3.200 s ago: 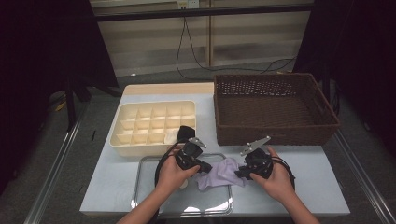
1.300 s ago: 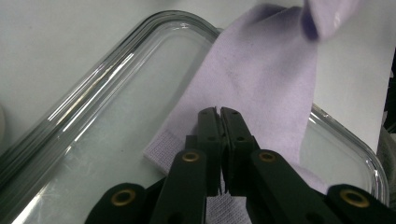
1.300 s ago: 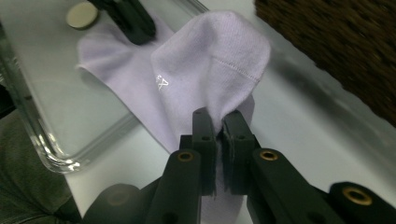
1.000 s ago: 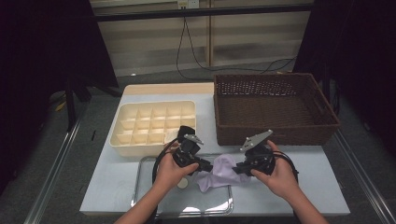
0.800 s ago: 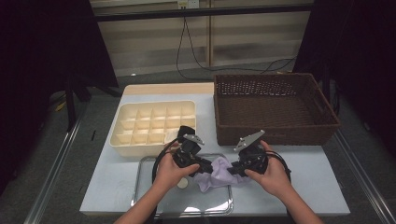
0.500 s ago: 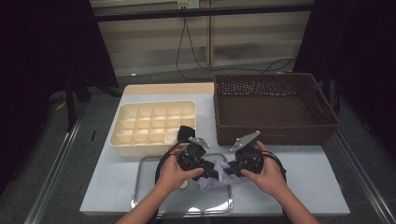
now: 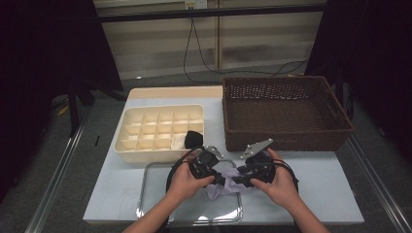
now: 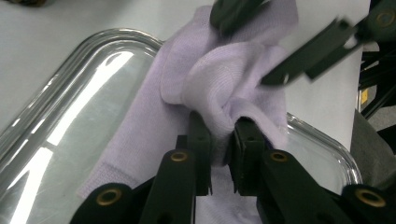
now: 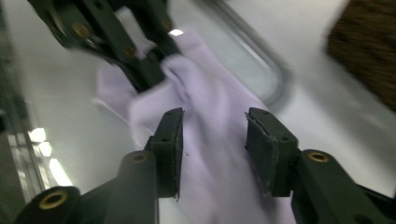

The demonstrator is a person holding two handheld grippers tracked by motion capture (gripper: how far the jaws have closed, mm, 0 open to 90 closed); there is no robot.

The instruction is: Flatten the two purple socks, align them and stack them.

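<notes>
High view: I have both grippers meeting over the lilac sock (image 7: 228, 183), which lies half on the steel tray (image 7: 155, 194) and half over its right rim onto the table (image 7: 320, 189). Left gripper (image 7: 219, 180) comes in from the left, right gripper (image 7: 241, 178) from the right, tips nearly nose to nose. The sock sits directly between them, so neither hand is really nearer. Its long axis looks roughly diagonal, from lower left on the tray up toward the right. The divided organiser box (image 7: 160, 131) with a black item (image 7: 194, 139) in a near cell is just behind the left hand; the wicker basket (image 7: 284, 111) is behind the right.

Left gripper view: left gripper (image 8: 223, 140) jaws have just been closing and now pinch a bunched fold of the sock (image 8: 219, 88); narrow gap, fabric squeezed between the pads. The rest of the sock trails back toward me along the tray (image 8: 70, 74). The right gripper's jaws are blurred at the top.

Right gripper view: right gripper (image 9: 212, 140) jaws have just been opening; they stand apart, straddling the sock (image 9: 210, 121), pads not pressing on it. The sock runs straight ahead between the jaws toward the left gripper's tips (image 9: 149, 70). My read: the next grab is straight forward along that axis.
</notes>
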